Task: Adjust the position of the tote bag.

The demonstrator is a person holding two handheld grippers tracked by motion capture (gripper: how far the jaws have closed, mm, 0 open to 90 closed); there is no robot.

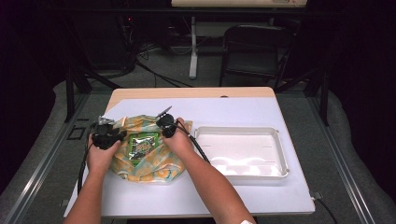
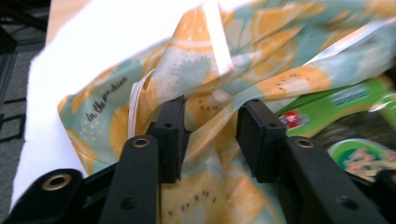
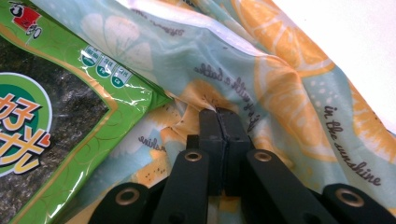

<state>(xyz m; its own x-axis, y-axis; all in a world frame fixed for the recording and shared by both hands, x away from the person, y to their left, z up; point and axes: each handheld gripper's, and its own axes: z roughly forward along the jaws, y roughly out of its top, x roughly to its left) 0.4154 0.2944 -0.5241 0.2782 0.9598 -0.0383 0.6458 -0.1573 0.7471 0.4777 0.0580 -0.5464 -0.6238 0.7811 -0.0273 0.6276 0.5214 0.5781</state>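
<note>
A cloth bag (image 1: 156,164) printed with orange and teal fruit lies crumpled on the left half of the white table top (image 1: 233,109). A green snack packet (image 1: 140,145) rests in its middle. My left gripper (image 1: 106,133) is at the bag's left edge. In the left gripper view this gripper (image 2: 210,116) is open, with a loose fold of the bag (image 2: 196,70) between its jaws and the packet (image 2: 327,109) to the right. My right gripper (image 1: 166,125) is at the bag's far edge. In the right gripper view it (image 3: 219,116) is shut on a pinch of the bag (image 3: 280,93), beside the packet (image 3: 56,126).
An empty white plastic tray (image 1: 243,150) sits on the right half of the table, close to my right forearm. Bare white table lies beyond the bag and along the front edge. A dark chair (image 1: 254,46) and a desk leg stand on the floor behind the table.
</note>
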